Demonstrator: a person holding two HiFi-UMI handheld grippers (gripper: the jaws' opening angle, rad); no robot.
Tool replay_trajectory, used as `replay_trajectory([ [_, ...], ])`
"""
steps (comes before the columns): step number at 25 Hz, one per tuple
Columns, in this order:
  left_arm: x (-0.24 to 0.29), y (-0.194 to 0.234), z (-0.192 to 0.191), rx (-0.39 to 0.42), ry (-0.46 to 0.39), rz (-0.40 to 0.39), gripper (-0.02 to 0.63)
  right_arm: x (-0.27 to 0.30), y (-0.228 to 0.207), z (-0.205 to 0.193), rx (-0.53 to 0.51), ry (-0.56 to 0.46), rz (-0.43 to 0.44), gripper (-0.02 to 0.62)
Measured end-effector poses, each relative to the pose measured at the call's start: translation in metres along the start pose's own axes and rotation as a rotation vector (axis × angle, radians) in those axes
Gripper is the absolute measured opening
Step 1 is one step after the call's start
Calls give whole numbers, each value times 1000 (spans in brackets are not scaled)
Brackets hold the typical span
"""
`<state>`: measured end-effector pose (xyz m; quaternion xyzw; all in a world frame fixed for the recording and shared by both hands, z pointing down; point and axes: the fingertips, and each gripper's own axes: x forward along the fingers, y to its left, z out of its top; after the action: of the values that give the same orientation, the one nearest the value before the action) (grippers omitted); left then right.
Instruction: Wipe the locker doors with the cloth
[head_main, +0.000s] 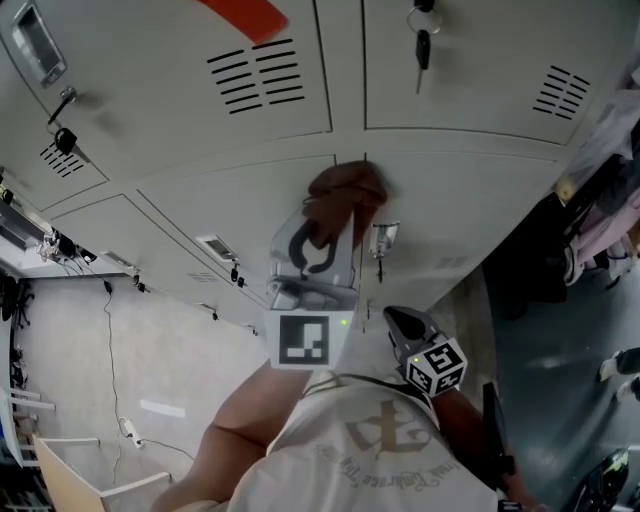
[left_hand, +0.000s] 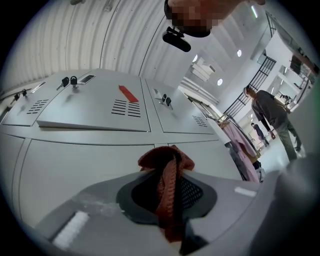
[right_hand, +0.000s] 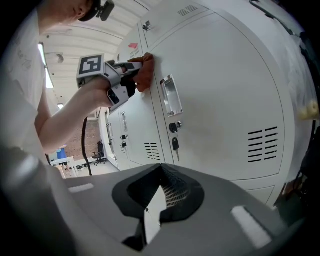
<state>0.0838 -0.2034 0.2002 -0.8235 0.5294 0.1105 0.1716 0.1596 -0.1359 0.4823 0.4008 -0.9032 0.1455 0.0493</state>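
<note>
Pale grey locker doors (head_main: 190, 200) fill your view. Your left gripper (head_main: 330, 225) is clenched on the rust-brown cloth (head_main: 345, 188) and presses it against the upper corner of one door, by the seam with its neighbour. Just right of the cloth, a key (head_main: 379, 245) hangs from that door's lock. Your right gripper (head_main: 405, 325) sits lower, jaws closed together on nothing, facing the same door.

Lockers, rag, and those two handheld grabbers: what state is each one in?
cloth: bunched up, against the locker doors
left gripper: shut on the cloth
right gripper: shut, holding nothing
locker doors: all closed
key: hanging from its lock
</note>
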Motion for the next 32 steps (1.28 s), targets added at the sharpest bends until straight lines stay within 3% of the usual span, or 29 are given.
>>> replay_trajectory([
  [12,-21,61,20,62,-42,88,71,8,12,4,-10,10,11,8],
  [17,-36,97,24,44,-43,144,71,14,22,3,-14,21,25,8],
  [32,-93,211,20,127,-5,249,72,53,64,-3,-31,44,82,8],
])
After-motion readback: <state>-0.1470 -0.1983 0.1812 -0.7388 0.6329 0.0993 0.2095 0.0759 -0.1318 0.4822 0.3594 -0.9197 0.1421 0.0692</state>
